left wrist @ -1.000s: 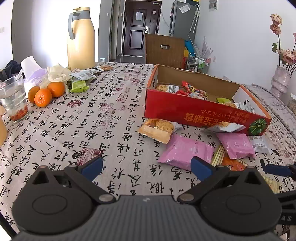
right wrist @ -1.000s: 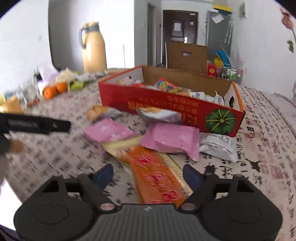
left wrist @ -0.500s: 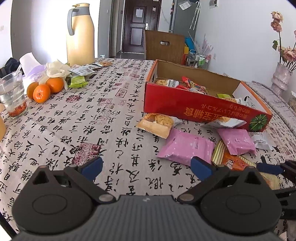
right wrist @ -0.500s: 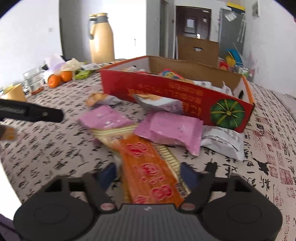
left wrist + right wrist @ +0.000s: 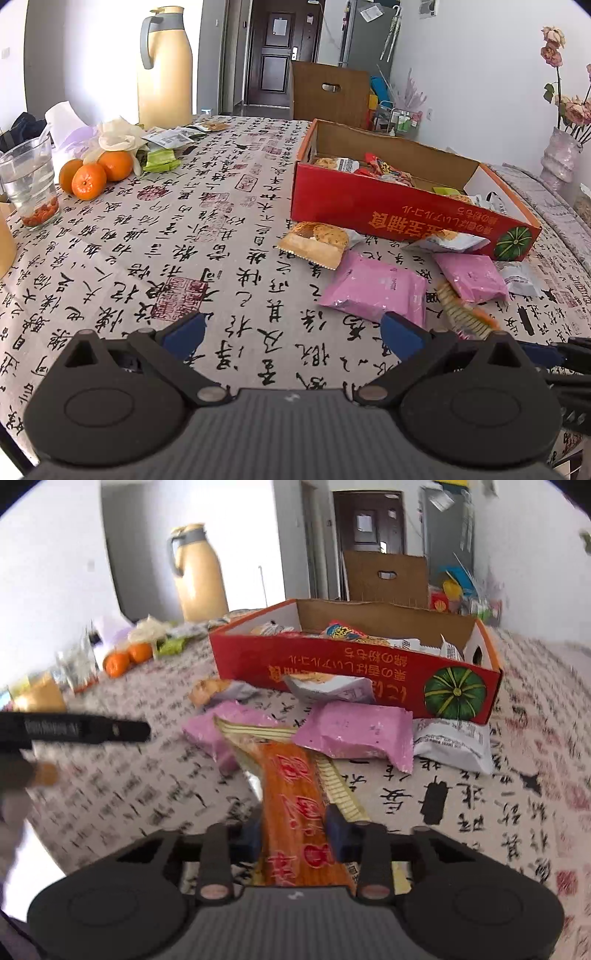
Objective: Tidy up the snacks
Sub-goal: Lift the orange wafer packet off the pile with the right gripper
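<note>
A red cardboard box [image 5: 406, 212] [image 5: 332, 664] holds several snacks on the patterned tablecloth. Loose packets lie in front of it: two pink packs [image 5: 373, 286] [image 5: 354, 731], a cracker pack [image 5: 317, 242], white packs [image 5: 450, 744]. My right gripper [image 5: 293, 832] is shut on a long orange snack packet [image 5: 295, 797], whose far end rests over a pink pack; it also shows in the left wrist view [image 5: 465, 314]. My left gripper [image 5: 291, 332] is open and empty above the tablecloth, left of the loose packs.
Oranges [image 5: 96, 171], a glass of water [image 5: 31, 188], a tall yellow thermos [image 5: 164, 70] and small packets [image 5: 162, 160] stand at the far left. A vase of flowers [image 5: 561, 158] stands at the far right. A wooden chair [image 5: 330, 94] is behind the table.
My right gripper moved forward and closed on the orange packet, tilting it up. The left gripper stayed open and shifted slightly.
</note>
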`<action>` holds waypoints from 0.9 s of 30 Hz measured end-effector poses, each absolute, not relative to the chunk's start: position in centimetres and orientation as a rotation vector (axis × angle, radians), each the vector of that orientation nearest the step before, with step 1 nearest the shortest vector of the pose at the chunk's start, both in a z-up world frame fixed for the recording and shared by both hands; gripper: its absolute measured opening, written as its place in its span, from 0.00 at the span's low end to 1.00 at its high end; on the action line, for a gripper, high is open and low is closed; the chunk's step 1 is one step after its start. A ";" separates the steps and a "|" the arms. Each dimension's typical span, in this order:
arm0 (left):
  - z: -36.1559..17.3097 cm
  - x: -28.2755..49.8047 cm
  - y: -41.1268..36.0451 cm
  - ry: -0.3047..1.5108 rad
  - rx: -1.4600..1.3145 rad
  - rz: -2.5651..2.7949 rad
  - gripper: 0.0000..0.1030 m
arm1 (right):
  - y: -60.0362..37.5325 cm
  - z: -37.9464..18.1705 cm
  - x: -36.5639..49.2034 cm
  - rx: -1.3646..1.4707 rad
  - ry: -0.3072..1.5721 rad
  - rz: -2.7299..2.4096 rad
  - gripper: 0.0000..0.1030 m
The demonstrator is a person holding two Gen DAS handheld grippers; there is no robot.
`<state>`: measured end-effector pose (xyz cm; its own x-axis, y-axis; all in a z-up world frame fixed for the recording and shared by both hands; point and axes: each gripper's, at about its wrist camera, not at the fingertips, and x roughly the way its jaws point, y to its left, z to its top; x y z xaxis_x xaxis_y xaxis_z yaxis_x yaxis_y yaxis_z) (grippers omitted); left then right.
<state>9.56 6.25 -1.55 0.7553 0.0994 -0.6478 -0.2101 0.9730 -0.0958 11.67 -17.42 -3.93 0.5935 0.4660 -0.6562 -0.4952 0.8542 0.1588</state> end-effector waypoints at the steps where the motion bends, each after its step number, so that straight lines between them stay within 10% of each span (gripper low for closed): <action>1: -1.5 9.5 6.3 0.695 -0.168 0.171 1.00 | -17.6 -3.8 11.7 -0.006 0.760 0.561 0.30; 27: -1.3 11.0 3.7 0.704 -0.105 0.107 1.00 | -22.1 -0.3 10.9 0.193 0.573 0.405 0.29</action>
